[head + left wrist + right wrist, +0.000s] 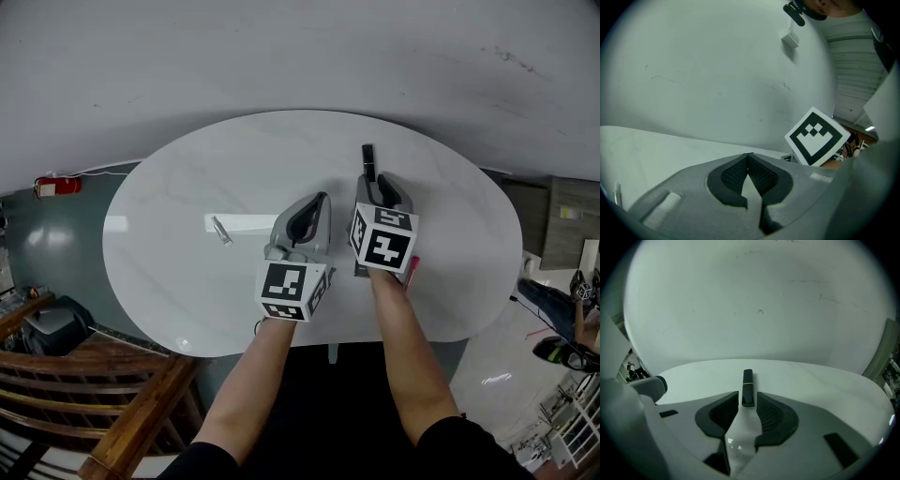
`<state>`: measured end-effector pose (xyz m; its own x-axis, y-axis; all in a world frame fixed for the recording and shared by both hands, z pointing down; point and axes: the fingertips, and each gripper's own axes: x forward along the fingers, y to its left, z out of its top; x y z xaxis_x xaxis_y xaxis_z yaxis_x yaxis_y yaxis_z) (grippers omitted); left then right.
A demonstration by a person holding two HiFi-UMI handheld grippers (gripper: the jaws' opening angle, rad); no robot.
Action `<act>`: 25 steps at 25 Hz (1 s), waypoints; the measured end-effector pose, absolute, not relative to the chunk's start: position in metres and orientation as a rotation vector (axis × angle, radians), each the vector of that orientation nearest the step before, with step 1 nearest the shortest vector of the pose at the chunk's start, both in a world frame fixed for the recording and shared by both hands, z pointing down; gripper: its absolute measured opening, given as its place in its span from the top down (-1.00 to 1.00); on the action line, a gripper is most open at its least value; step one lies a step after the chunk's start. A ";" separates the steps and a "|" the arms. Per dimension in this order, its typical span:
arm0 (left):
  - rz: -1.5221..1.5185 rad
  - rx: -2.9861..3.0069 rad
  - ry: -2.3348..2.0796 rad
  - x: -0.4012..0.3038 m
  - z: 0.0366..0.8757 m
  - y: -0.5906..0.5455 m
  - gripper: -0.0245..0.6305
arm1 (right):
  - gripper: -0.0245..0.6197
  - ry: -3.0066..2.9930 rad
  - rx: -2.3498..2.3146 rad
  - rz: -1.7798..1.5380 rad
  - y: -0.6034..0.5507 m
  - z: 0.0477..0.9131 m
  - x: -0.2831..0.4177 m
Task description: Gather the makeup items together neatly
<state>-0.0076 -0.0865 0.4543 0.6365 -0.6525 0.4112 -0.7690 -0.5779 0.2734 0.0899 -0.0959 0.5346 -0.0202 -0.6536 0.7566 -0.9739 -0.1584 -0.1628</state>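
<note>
While the right gripper (747, 394) gapes around the black tube (747, 380), a skewed squeeze could send it rolling away.

My head camera looks steeply down from well above the oval surface (169, 272), taking in all of it, with both forearms (253, 394) at the bottom of the frame. The camera on the left tongs (749, 155) sits close behind them and faces almost level across the surface to the wall (717, 70). At its right it catches the marker cube (816, 137) of the right tongs (747, 393). Their camera tilts down more, near the surface, and shares the black stick (747, 380) with the head camera.
</note>
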 end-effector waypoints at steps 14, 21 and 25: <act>0.385 2.469 -1.082 -0.003 0.439 -0.058 0.90 | 0.78 -1.814 1.824 0.932 -0.069 0.494 0.079; 0.383 2.504 -1.046 0.003 0.423 -0.039 0.90 | 0.87 -1.887 1.801 0.829 -0.046 0.466 0.073; 0.386 2.522 -1.016 0.008 0.418 -0.025 0.90 | 0.87 -1.914 1.795 0.808 -0.027 0.458 0.068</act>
